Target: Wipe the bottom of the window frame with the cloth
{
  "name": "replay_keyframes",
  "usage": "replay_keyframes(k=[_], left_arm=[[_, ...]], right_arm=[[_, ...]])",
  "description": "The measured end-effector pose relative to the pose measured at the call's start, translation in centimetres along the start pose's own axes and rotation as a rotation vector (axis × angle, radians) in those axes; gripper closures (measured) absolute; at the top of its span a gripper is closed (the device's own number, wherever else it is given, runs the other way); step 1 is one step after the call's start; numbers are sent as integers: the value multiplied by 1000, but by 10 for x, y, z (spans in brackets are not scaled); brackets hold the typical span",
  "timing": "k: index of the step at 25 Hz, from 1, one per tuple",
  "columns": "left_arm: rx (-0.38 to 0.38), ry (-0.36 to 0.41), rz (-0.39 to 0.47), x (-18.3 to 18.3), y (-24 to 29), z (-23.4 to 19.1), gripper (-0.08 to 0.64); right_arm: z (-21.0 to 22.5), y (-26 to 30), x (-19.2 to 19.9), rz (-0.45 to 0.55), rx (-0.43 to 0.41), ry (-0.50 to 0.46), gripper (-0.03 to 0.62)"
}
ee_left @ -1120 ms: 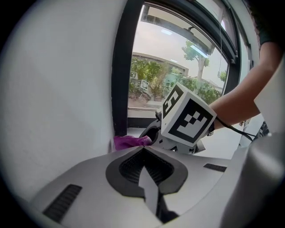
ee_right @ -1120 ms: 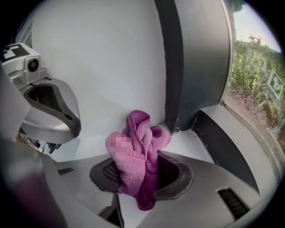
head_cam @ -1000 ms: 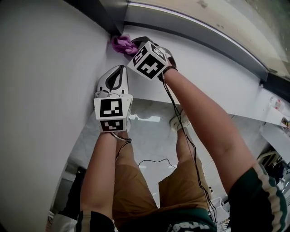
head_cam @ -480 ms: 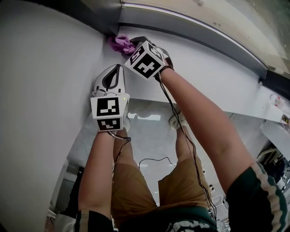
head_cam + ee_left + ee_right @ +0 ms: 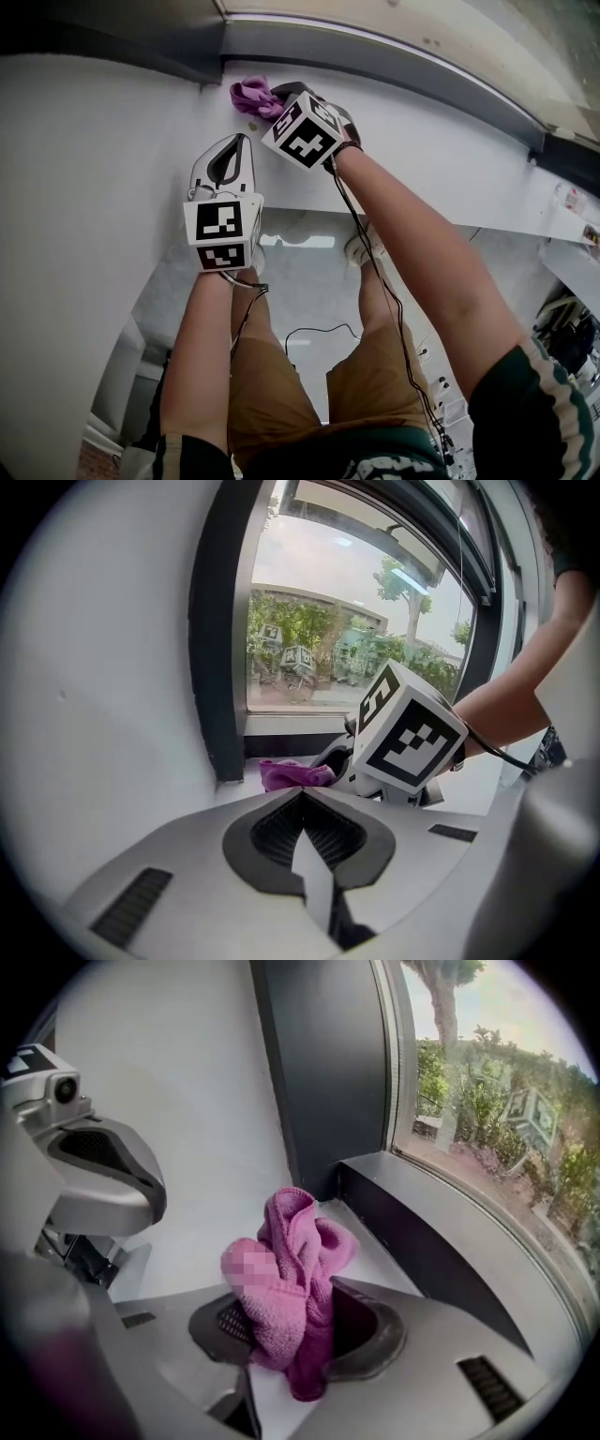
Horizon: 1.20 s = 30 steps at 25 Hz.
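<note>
A crumpled purple cloth [image 5: 251, 95] lies on the white sill [image 5: 441, 150], just right of the corner under the dark bottom window frame [image 5: 375, 49]. My right gripper [image 5: 274, 101] is shut on the cloth [image 5: 292, 1269], which bunches up between its jaws [image 5: 298, 1340] and points at the bottom frame [image 5: 427, 1237]. My left gripper [image 5: 232, 145] hangs nearer the sill's front edge, left of and behind the right one. Its jaws [image 5: 302, 795] are shut with nothing in them. In the left gripper view, the cloth [image 5: 293, 773] shows beyond its tips, beside the right gripper's cube.
A dark upright frame post [image 5: 328, 1072] meets the bottom frame at the left corner, with a white wall [image 5: 84, 187] to its left. The glass [image 5: 328, 639] looks out on trees. Below the sill are the person's legs and a black cable [image 5: 375, 281].
The right gripper and the cloth have shifted a little to the right, away from the corner post. The left gripper has stayed about where it was, shut.
</note>
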<state>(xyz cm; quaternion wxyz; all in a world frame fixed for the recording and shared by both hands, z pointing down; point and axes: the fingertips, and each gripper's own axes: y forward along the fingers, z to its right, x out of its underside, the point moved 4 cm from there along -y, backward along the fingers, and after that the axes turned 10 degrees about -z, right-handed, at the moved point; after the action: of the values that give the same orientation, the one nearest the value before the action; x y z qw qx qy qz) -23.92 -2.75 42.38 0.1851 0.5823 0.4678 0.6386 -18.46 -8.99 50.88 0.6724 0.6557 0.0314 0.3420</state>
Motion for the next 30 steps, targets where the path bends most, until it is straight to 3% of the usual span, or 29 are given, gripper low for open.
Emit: replay_keyframes(k=[30], left_arm=[[128, 184, -39, -38, 56, 148, 557]], right_arm=[[57, -71, 143, 10, 59, 134, 423]])
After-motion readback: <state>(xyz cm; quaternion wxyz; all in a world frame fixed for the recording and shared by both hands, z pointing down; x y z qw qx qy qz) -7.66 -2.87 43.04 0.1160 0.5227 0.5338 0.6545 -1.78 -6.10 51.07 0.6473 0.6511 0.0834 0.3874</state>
